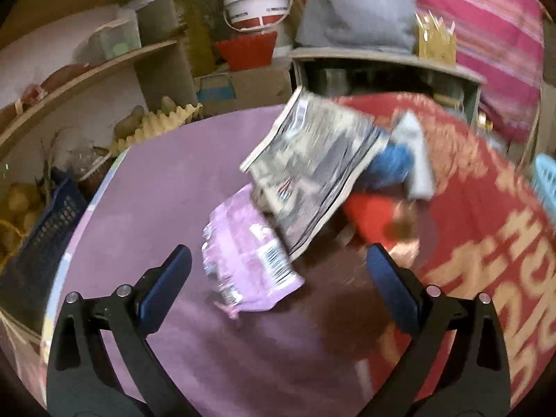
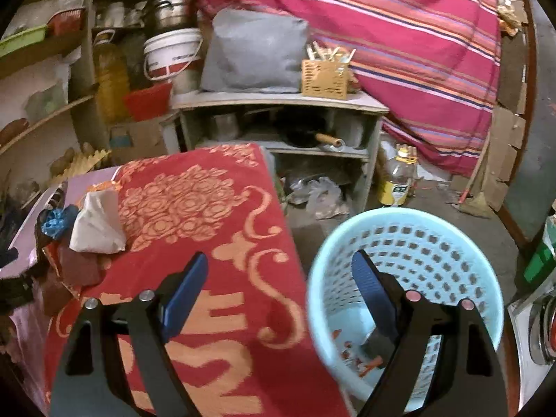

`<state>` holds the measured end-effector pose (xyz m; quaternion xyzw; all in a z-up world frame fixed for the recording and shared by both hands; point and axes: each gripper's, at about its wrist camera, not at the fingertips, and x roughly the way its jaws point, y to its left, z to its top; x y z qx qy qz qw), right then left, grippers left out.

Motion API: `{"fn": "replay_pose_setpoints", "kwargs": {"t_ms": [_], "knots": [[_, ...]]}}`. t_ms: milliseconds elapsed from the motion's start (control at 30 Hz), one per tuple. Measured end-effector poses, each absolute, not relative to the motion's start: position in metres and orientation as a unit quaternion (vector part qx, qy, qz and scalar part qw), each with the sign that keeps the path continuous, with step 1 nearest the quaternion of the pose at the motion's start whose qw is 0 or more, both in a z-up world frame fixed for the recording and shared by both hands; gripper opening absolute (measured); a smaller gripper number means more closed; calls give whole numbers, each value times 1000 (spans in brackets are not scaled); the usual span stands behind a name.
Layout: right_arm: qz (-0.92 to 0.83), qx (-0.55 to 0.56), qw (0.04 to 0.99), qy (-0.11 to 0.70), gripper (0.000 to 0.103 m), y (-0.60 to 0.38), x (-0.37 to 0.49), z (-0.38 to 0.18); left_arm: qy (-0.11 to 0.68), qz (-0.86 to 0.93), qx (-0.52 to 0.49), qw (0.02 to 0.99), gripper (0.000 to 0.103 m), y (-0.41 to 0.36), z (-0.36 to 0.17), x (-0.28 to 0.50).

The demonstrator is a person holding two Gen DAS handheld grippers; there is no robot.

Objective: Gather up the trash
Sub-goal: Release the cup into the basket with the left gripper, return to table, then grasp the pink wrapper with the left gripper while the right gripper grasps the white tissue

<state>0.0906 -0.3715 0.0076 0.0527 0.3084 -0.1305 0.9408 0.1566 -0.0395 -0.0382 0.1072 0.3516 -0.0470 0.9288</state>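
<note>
While the crinkly pink wrapper (image 1: 248, 253) is lying flat between and just ahead of your left gripper (image 1: 278, 278), its jaws are standing wide apart, touching nothing. A silvery foil packet (image 1: 309, 170) is leaning against the wrapper's far edge on the smooth purple tabletop (image 1: 156, 180). Your right gripper (image 2: 283, 288) is hanging spread and empty, straddling the red patterned cloth (image 2: 194, 208) and the perforated pale-blue plastic basket (image 2: 410, 243), scraps lying inside. Cluttered shelves (image 2: 278, 104) are filling the room beyond.

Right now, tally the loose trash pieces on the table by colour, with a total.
Purple wrapper: 1
Silver foil wrapper: 1
Blue crumpled piece: 1
White crumpled paper: 1
Total: 4, as far as the motion blur allows.
</note>
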Motion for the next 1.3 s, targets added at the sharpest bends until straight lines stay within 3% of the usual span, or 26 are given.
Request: {"fn": "replay_pose_setpoints", "kwargs": {"t_ms": [200, 433, 567, 833, 967, 1300], "knots": [[-127, 48, 939, 316, 83, -359, 102, 4, 373, -73, 98, 920, 95, -26, -49, 162], [-116, 58, 937, 326, 83, -353, 111, -1, 382, -74, 83, 917, 76, -23, -51, 177], [-112, 55, 937, 327, 83, -349, 113, -2, 384, -86, 79, 916, 54, -24, -51, 180], [-94, 55, 938, 328, 83, -334, 118, -2, 380, -83, 63, 919, 42, -13, -44, 176], [-87, 51, 939, 328, 83, -324, 120, -3, 386, -85, 13, 919, 23, 12, -39, 176], [-65, 42, 941, 330, 83, -290, 135, -7, 372, -81, -54, 923, 12, 55, -30, 172]]}}
